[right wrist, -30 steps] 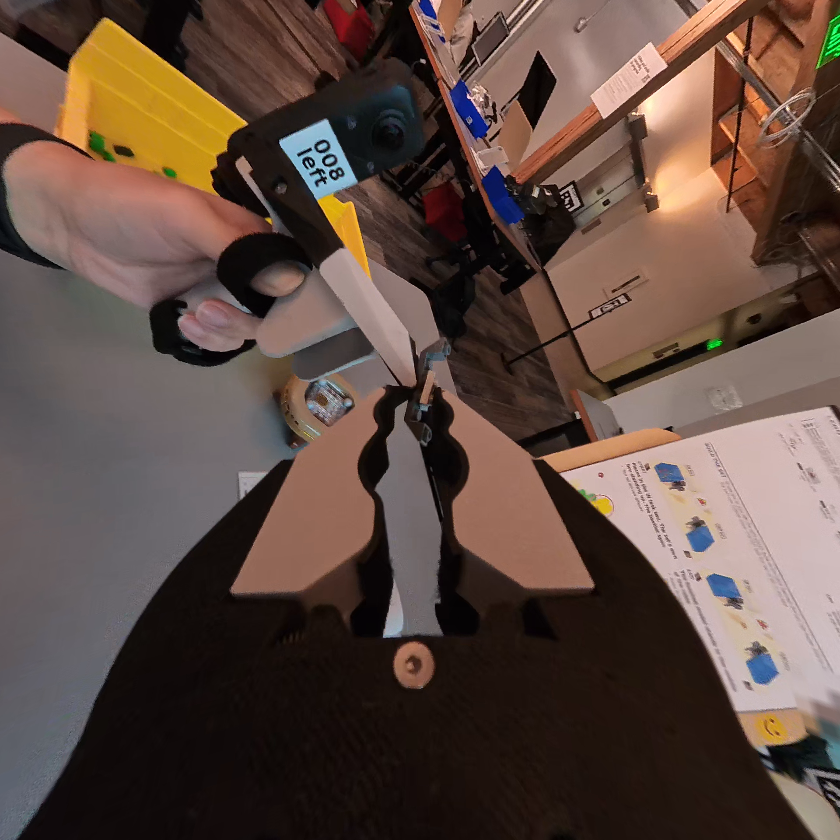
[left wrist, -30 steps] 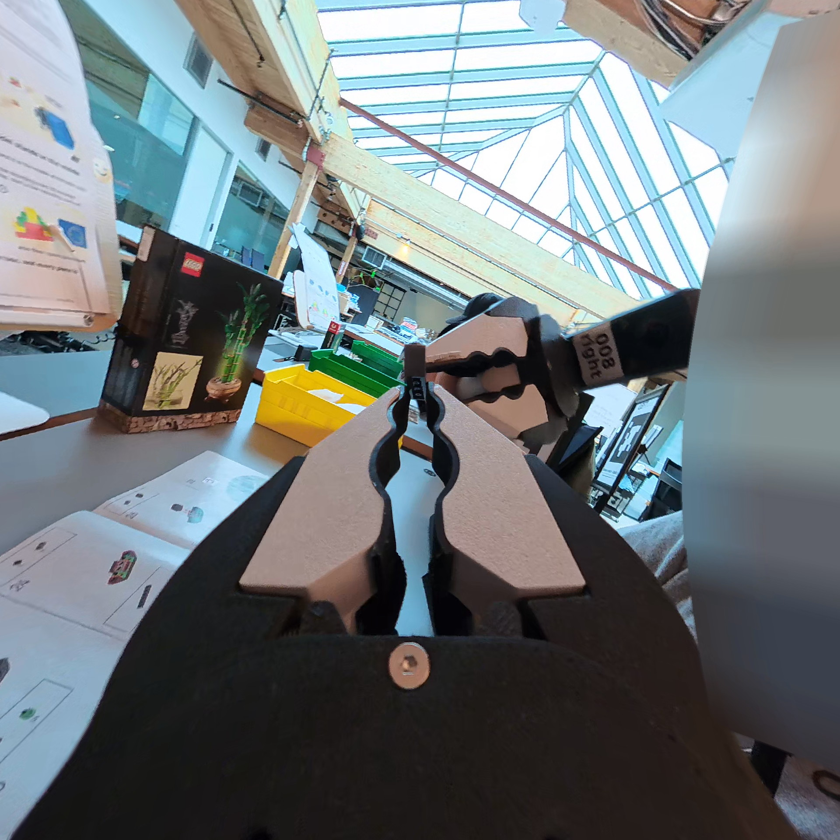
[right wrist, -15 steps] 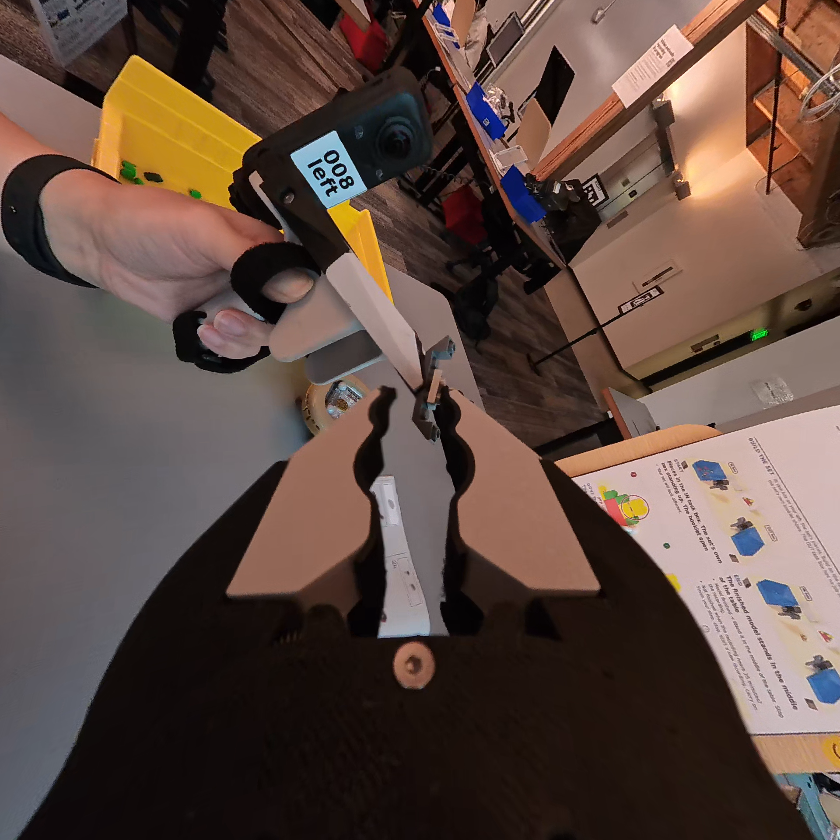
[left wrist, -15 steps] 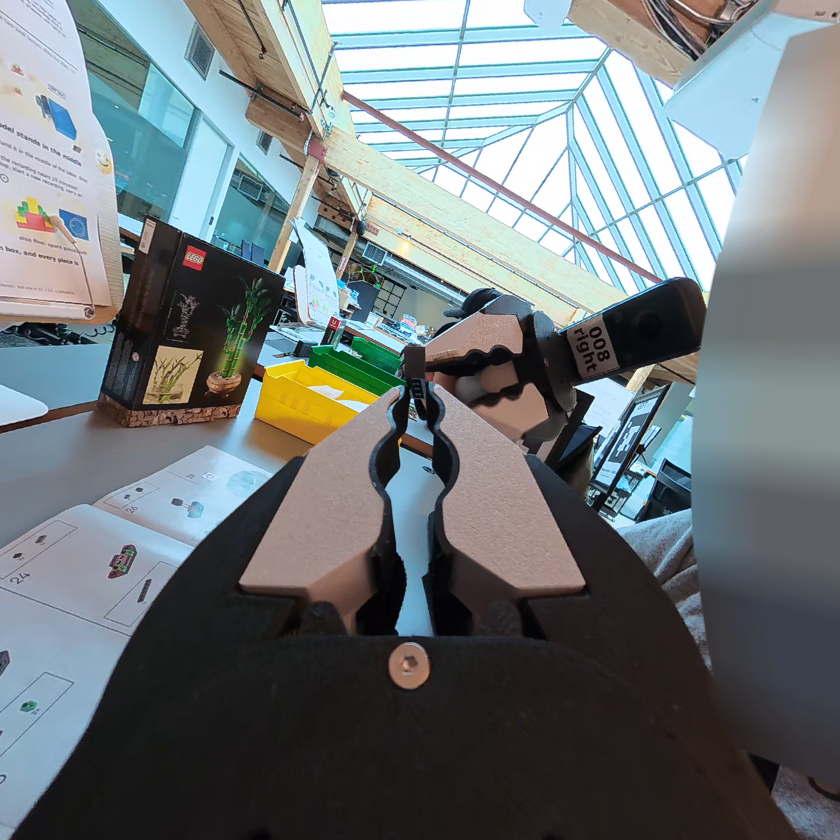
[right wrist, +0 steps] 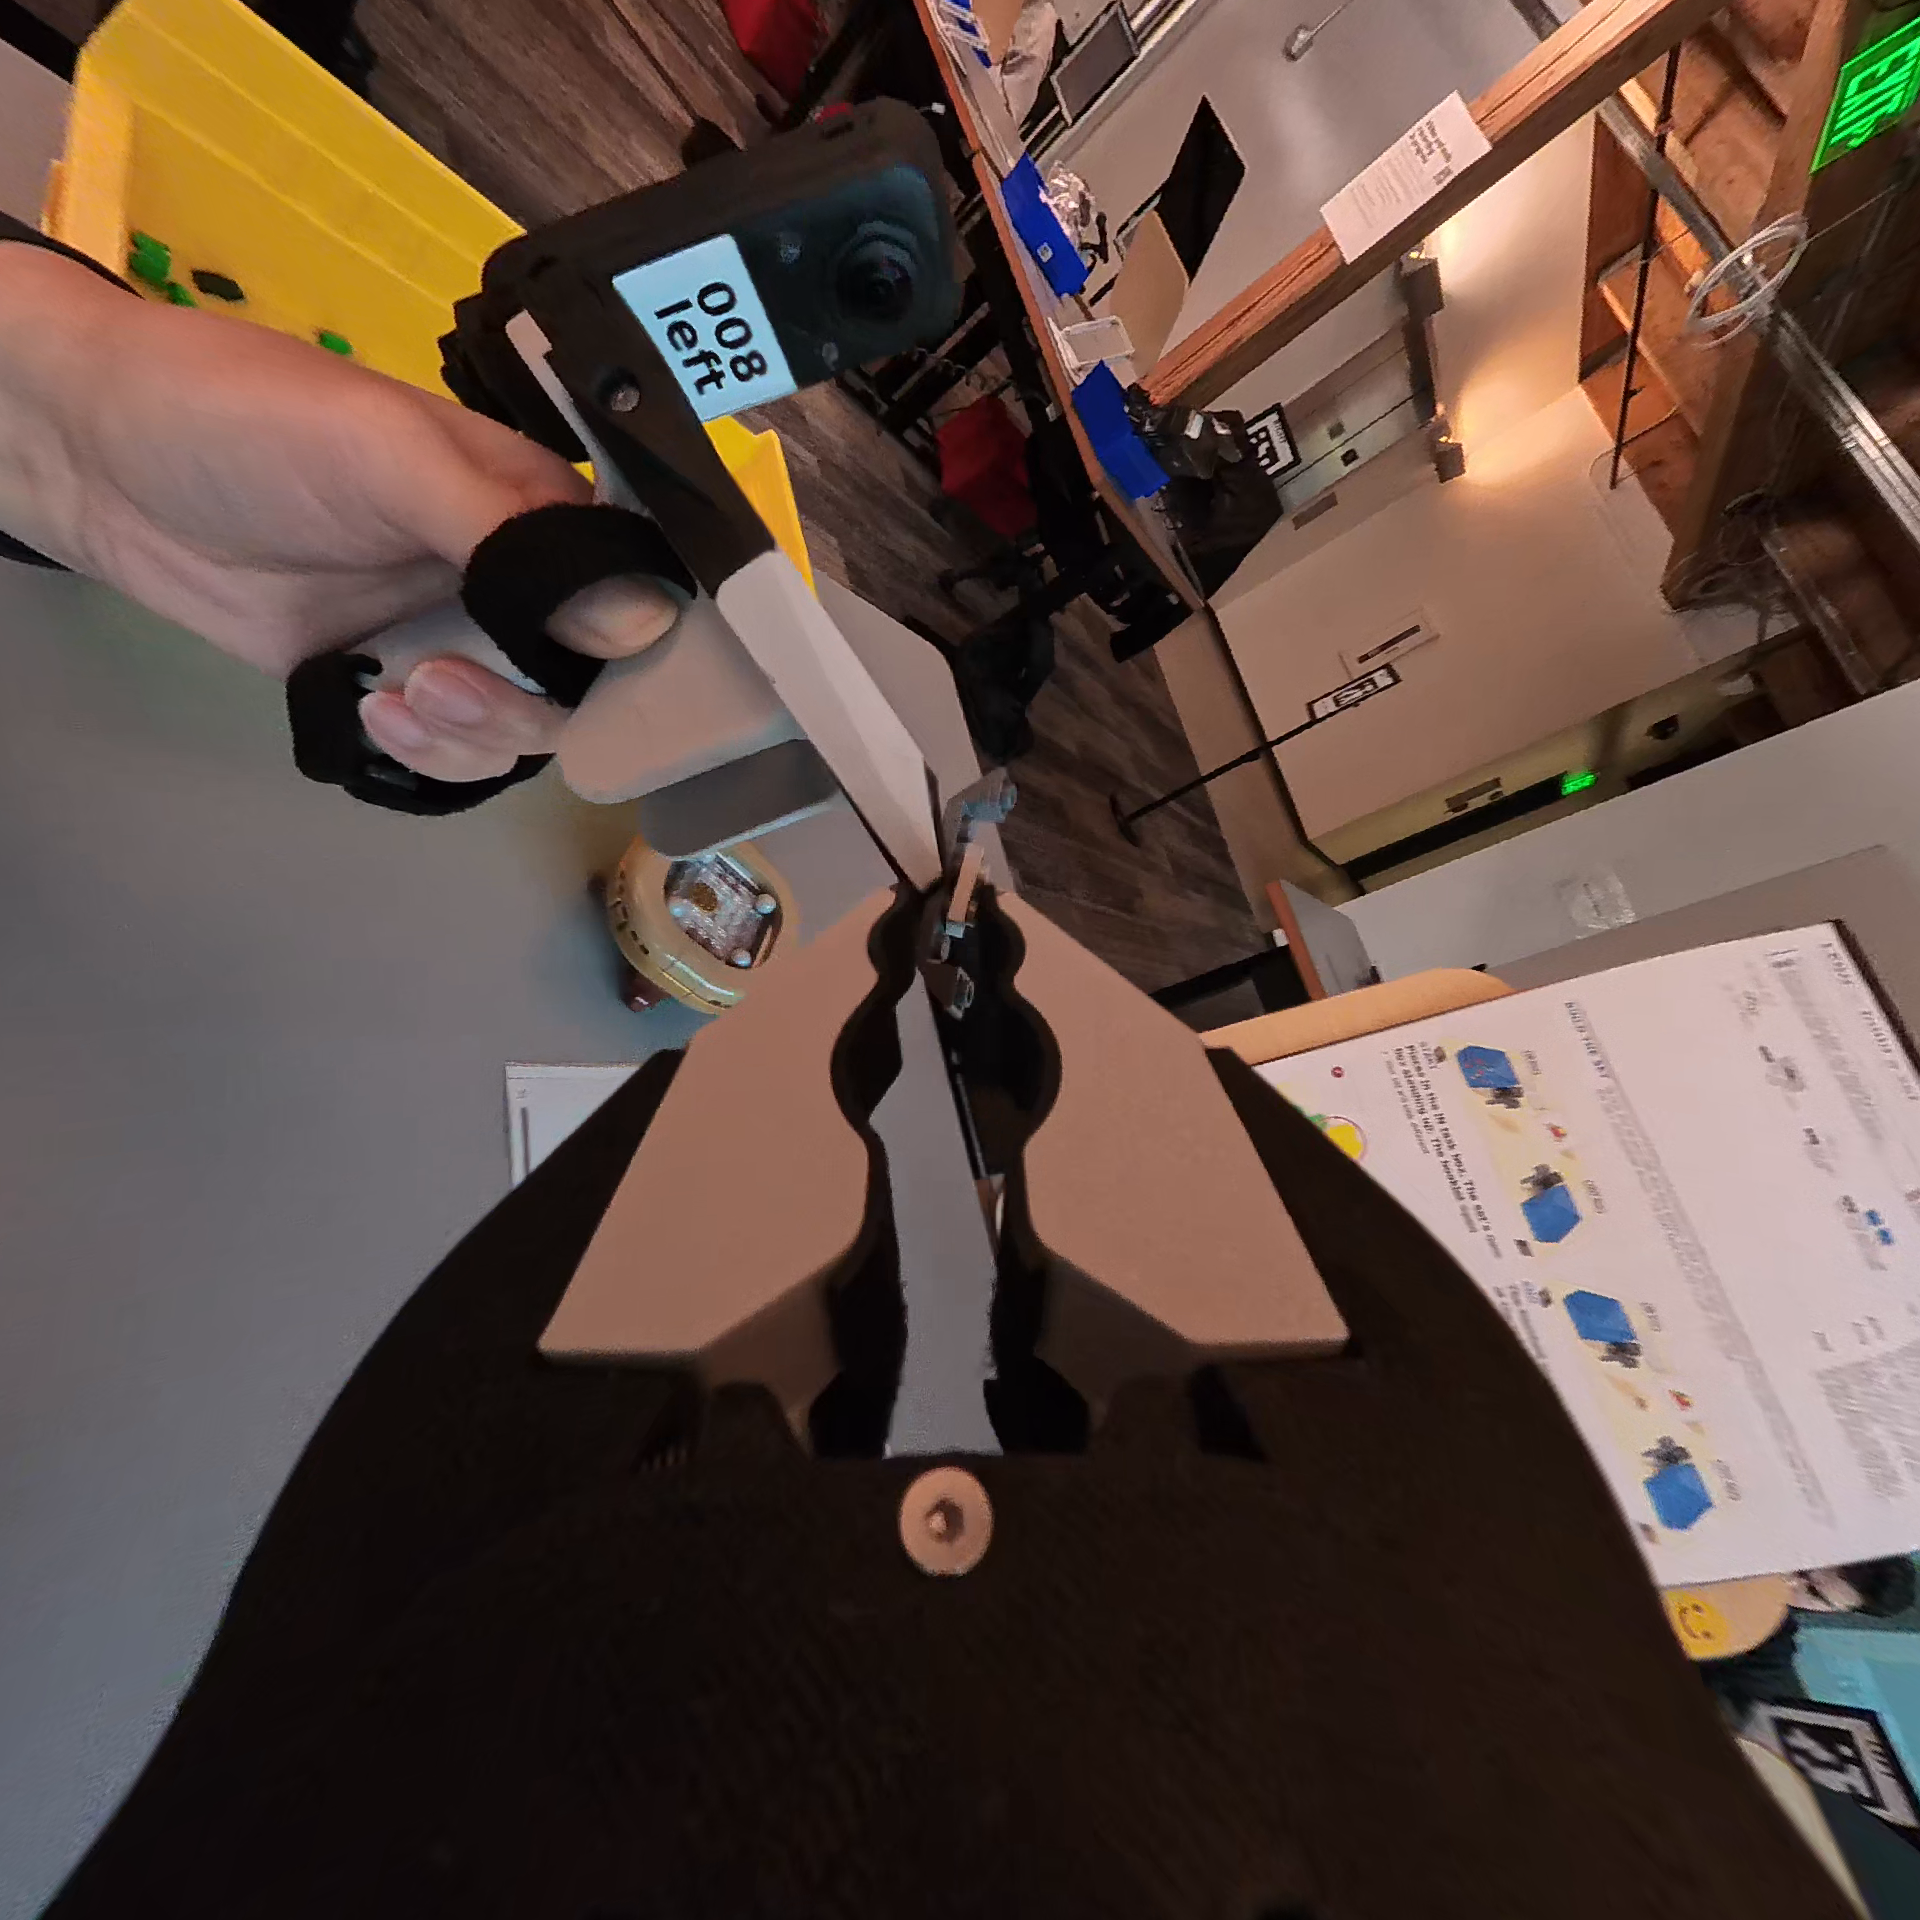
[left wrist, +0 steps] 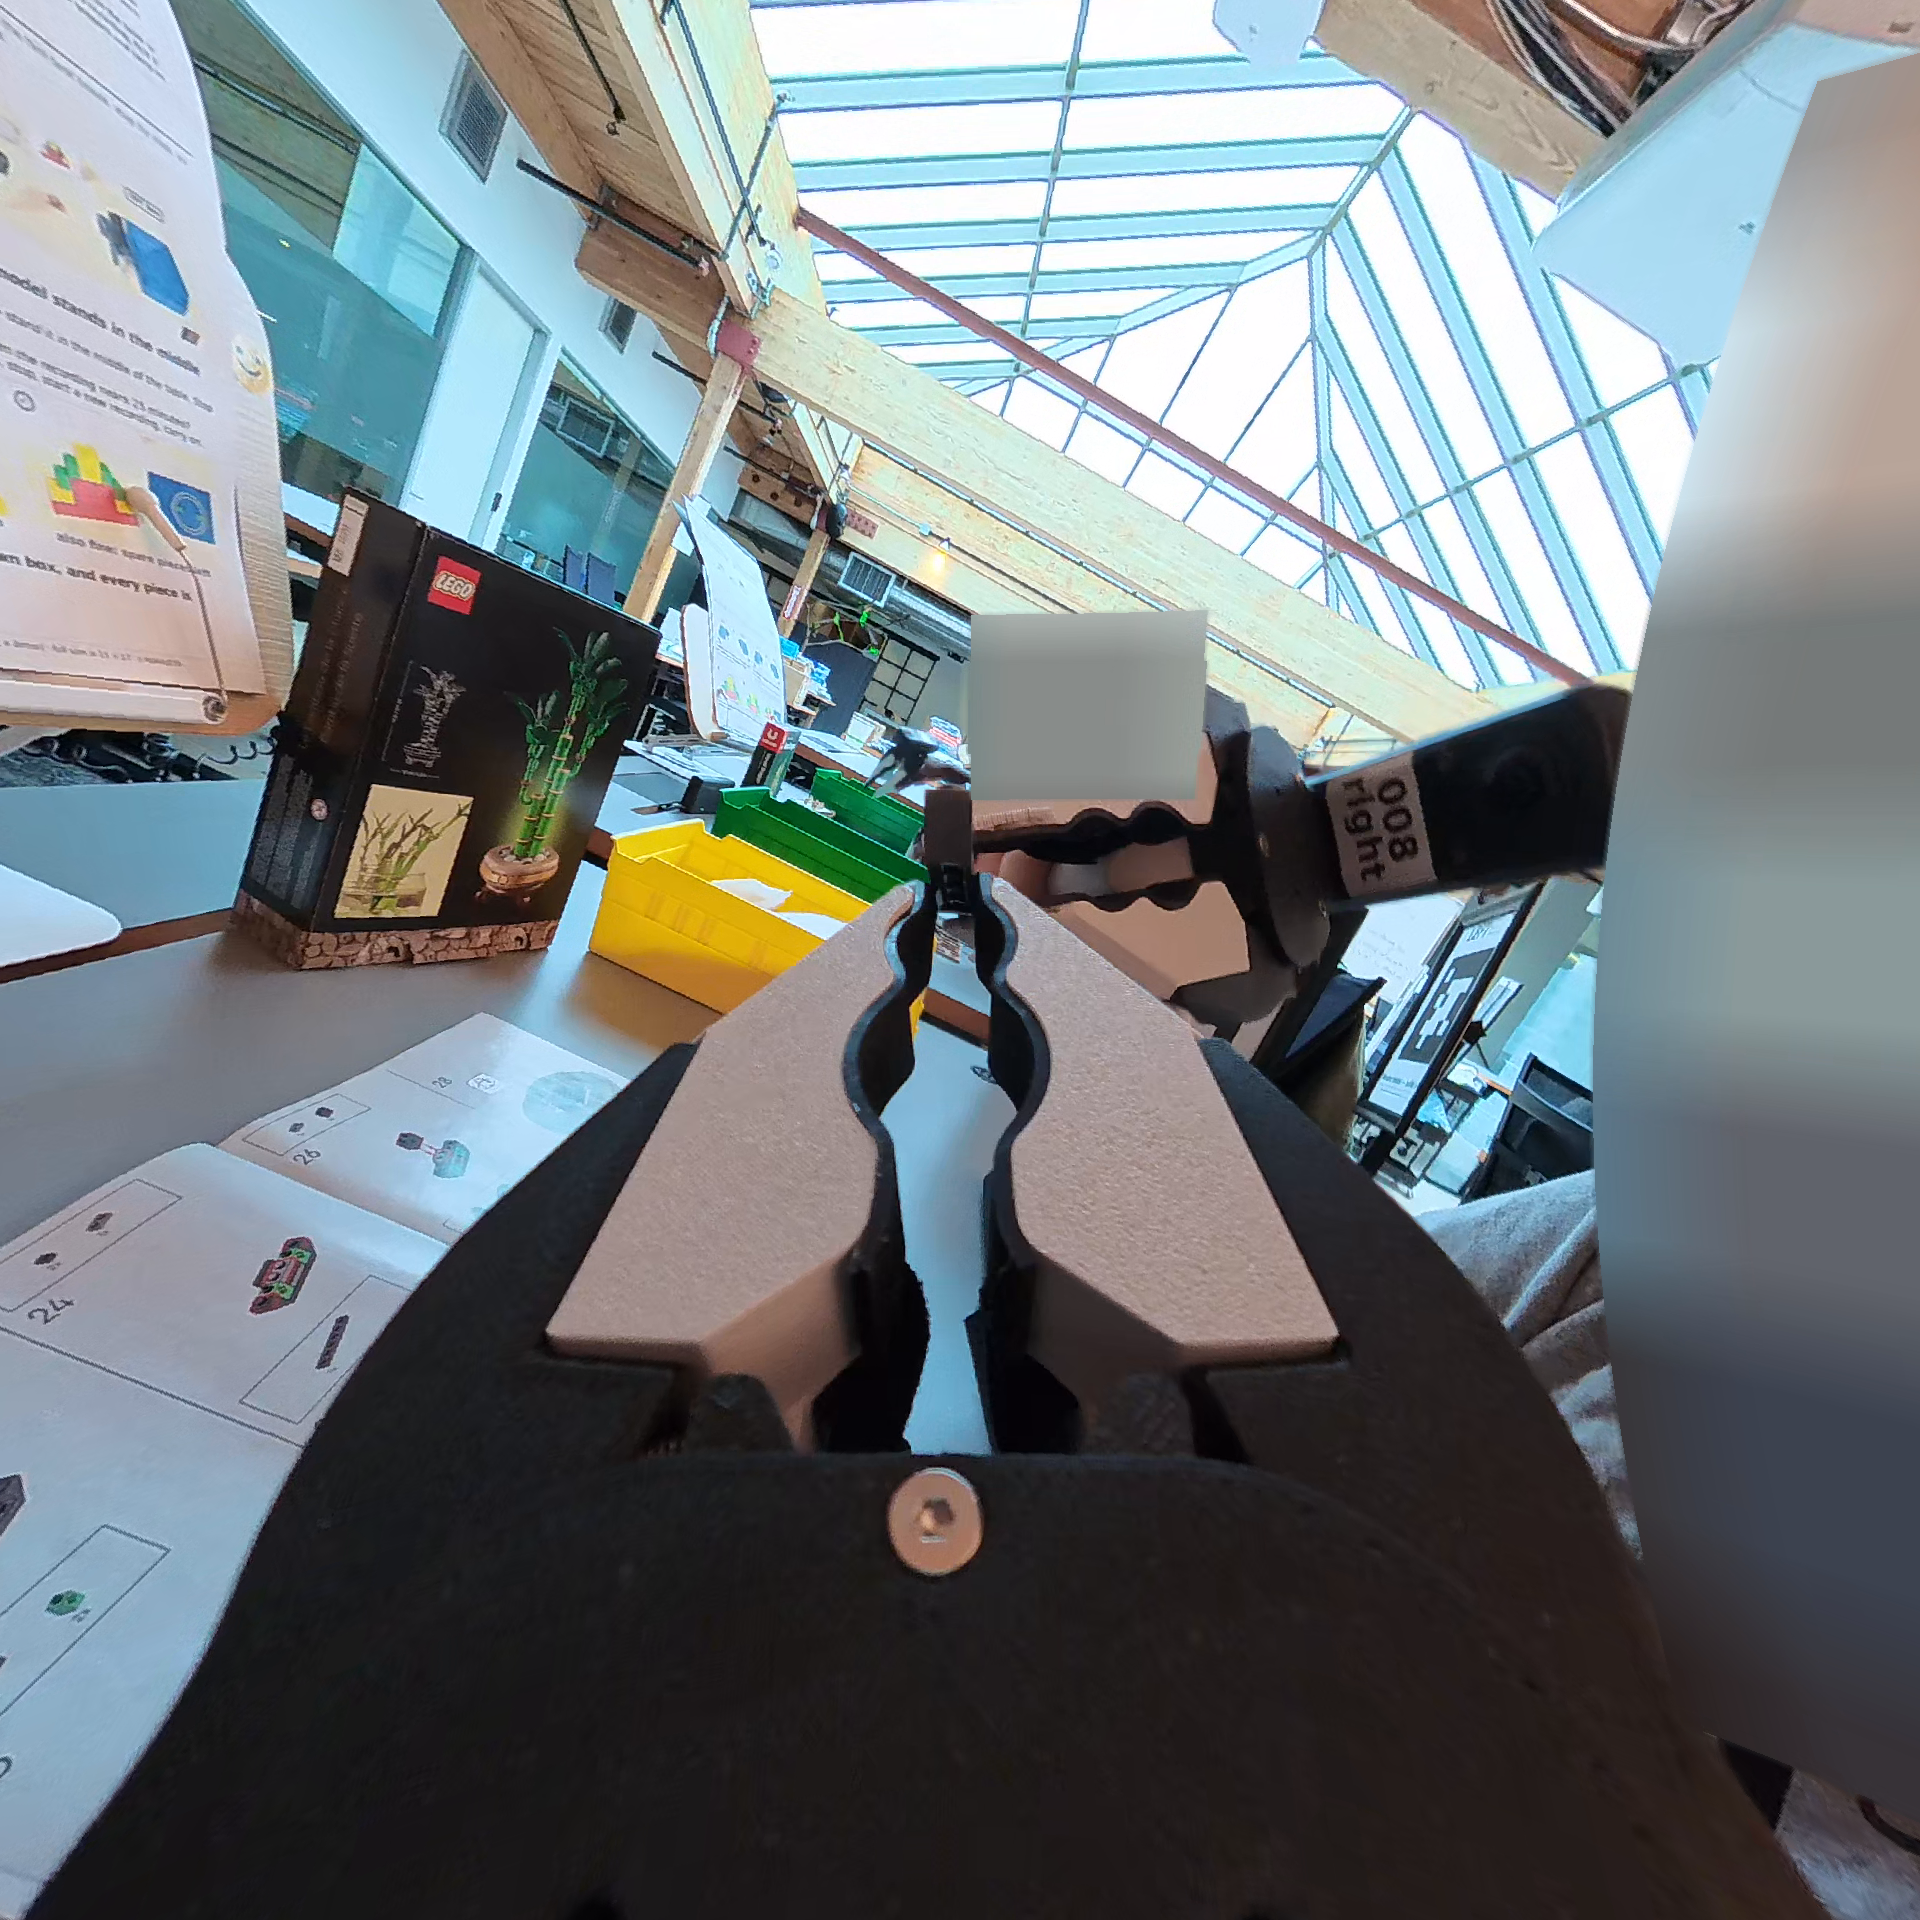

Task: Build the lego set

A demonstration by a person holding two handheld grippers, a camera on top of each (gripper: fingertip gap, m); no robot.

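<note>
Both grippers are held in the air above the grey table (right wrist: 208,1039), tip to tip. My left gripper (left wrist: 948,891) is shut on a small dark Lego piece (left wrist: 945,831) that sticks up past its tips. My right gripper (right wrist: 951,920) is shut on a small grey Lego piece (right wrist: 961,894) that juts out past its tips. In the left wrist view the right gripper (left wrist: 982,826) comes in level from the right and touches the dark piece. In the right wrist view a hand (right wrist: 260,488) holds the left gripper (right wrist: 920,868), whose fingers come down to my tips.
A black Lego box (left wrist: 436,727), a yellow bin (left wrist: 727,925) and green bins (left wrist: 831,831) stand at the back. An open instruction booklet (left wrist: 208,1299) lies at the front left. A round tan model base (right wrist: 696,925) sits on the table. A printed sheet (right wrist: 1662,1247) lies at the right. Both grippers' tips are close together, under 4 cm apart.
The right gripper has swung to a flatter, level pose and narrowed its jaws on the grey piece. The two grippers have stayed tip to tip. The left gripper holds steady.
</note>
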